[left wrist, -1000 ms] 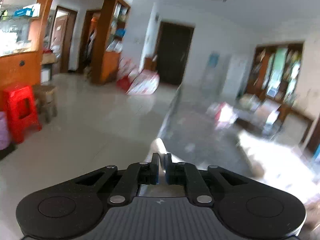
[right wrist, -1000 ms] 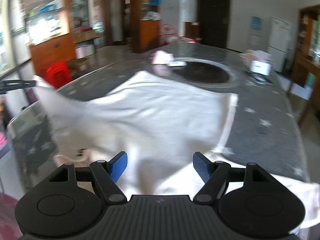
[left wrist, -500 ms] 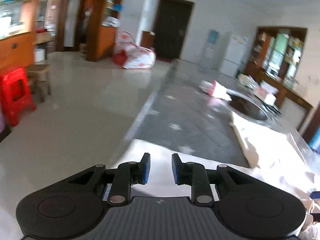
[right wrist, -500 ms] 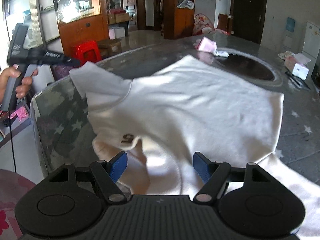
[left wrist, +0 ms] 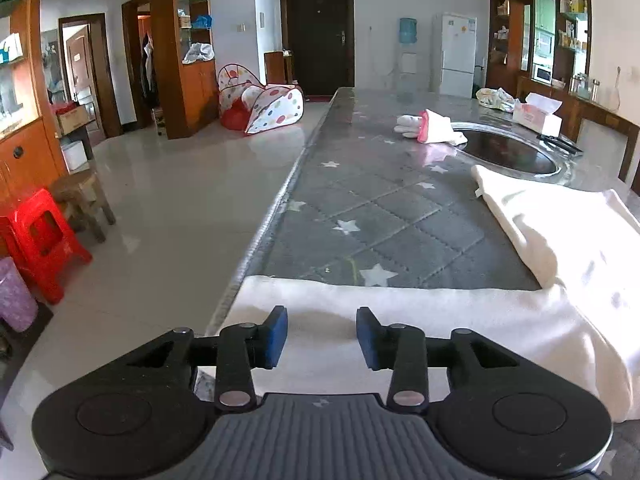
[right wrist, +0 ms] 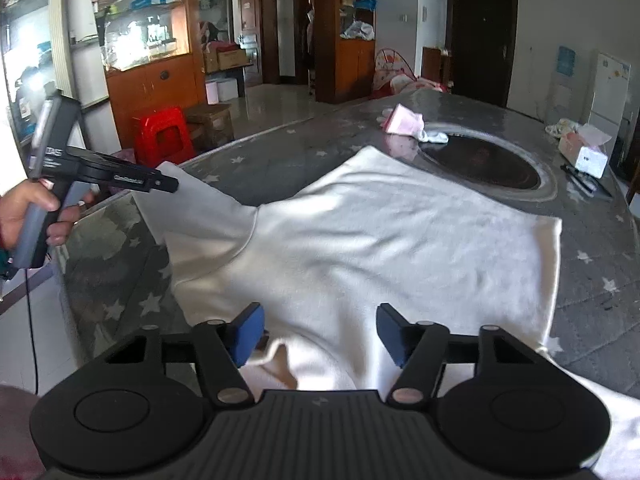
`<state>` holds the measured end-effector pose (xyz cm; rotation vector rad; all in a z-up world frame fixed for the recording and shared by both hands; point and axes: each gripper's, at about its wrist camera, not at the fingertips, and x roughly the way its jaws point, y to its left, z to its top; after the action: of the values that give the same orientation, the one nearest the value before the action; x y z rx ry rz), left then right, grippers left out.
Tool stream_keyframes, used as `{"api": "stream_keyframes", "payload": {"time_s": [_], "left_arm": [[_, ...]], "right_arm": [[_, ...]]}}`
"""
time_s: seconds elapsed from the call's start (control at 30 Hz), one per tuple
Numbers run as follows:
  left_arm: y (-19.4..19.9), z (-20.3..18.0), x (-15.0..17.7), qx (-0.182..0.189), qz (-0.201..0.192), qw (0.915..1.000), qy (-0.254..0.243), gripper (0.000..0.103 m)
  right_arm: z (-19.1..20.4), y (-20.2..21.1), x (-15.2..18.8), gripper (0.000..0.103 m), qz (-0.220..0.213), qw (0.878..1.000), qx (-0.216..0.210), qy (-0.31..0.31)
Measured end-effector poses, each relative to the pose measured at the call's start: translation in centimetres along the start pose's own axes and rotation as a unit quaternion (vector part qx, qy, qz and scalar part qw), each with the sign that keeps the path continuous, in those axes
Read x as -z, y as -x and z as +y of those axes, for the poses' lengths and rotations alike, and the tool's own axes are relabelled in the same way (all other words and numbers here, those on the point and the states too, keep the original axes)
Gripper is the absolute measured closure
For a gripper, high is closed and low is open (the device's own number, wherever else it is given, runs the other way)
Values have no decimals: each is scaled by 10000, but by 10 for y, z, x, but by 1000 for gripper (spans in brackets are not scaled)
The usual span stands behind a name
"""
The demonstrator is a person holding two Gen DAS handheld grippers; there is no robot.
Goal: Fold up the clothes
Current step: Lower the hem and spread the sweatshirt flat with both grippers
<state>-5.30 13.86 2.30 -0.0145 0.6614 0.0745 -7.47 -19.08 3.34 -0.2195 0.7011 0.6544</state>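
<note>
A white T-shirt (right wrist: 392,248) lies spread on the grey star-patterned table cover (right wrist: 108,280). Its left sleeve (left wrist: 360,316) stretches toward the table's left edge. My left gripper (left wrist: 321,336) is open and empty just above the sleeve end; it also shows in the right wrist view (right wrist: 160,182), held in a hand at the sleeve tip. My right gripper (right wrist: 318,334) is open and empty, hovering over the shirt's near part by the neckline.
A round dark inset (right wrist: 480,160) sits mid-table, with pink and white cloths (right wrist: 404,124) beside it and a tissue box (left wrist: 536,114) behind. A red stool (left wrist: 38,236) stands on the floor left of the table's edge (left wrist: 272,216).
My left gripper was shut on the sleeve and held it up; it has lowered the sleeve onto the table, opened and let go. The shirt has settled flat. My right gripper stayed open.
</note>
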Motion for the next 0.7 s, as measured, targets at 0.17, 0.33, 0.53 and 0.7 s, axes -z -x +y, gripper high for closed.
{"api": "stream_keyframes", "payload": {"time_s": [0.17,0.33,0.53,0.7], "left_arm": [[18,-14,-6,375,-165,9991,-65,62],[36,-55,-3,1315,-346,9895,-497,64],[31,-80,10,1794,-210,9797,-870,74],[18,-82,20,1754,65,9801,-932,72]], "right_arm": [[21,-9,8,47,223,9984,-151,504],[32,-2,12,47,215,9970,-155,730],[27,6,15,48,146,9981,-236,541],[23,14,17,47,89,9989,-284,372]]}}
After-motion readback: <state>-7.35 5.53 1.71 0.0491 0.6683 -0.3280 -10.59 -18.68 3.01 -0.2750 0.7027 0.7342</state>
